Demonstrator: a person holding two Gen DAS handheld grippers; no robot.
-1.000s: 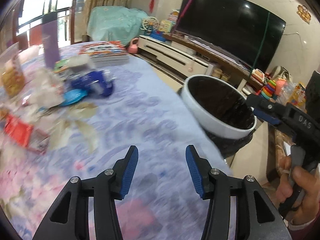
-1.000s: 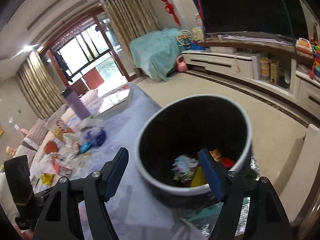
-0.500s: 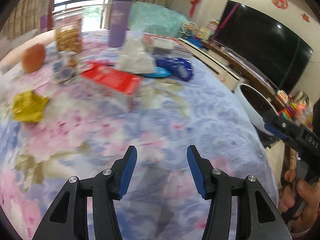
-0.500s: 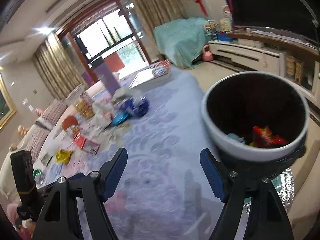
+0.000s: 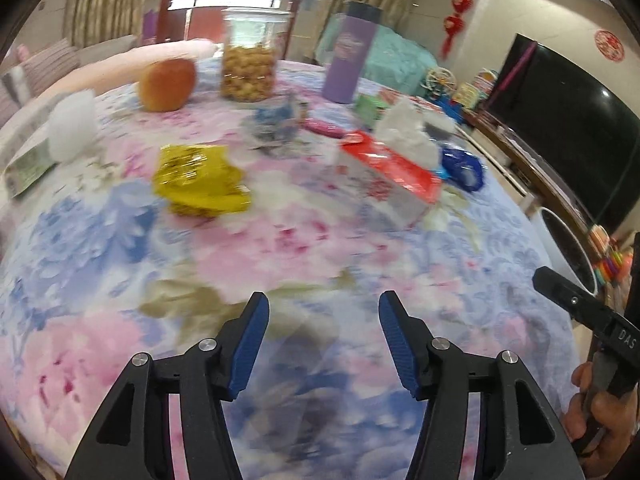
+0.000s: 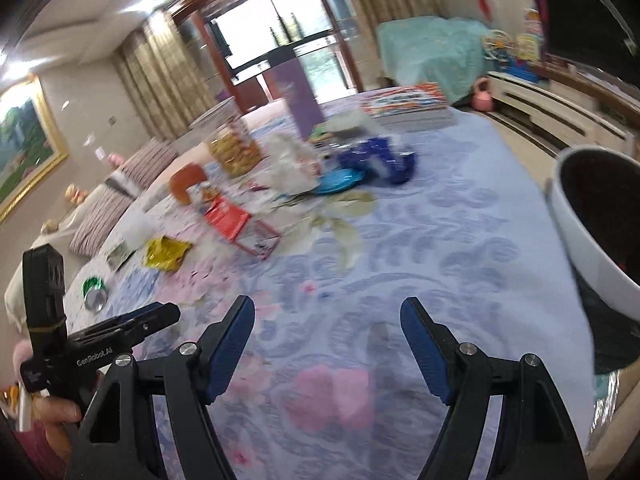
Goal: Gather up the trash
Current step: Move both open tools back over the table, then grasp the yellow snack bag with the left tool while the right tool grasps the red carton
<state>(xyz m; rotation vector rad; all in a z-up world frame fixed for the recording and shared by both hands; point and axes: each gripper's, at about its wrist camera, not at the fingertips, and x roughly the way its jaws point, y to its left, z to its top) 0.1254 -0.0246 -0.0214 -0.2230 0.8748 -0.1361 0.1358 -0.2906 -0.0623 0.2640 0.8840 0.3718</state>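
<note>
Two grippers above a floral-clothed counter (image 5: 280, 248) strewn with trash.
The white bin (image 6: 592, 216), black-lined, stands off the counter's right edge. Left gripper (image 5: 324, 320): fingers apart with only cloth between them, having just been opening. Right gripper (image 6: 328, 328): fingers wide apart, nothing between them. Trash lies toward the far half of the counter: a red tissue box (image 5: 390, 172) near the middle, with white tissue sticking out of it; a crumpled yellow wrapper (image 5: 198, 178) to its left; a blue wrapper (image 5: 462, 166) beside the box on its right; a small green piece (image 6: 94, 292) near the left edge. Behind these stand a snack jar (image 5: 250, 56), a purple bottle (image 5: 352, 52) and an orange fruit (image 5: 168, 84).
</note>
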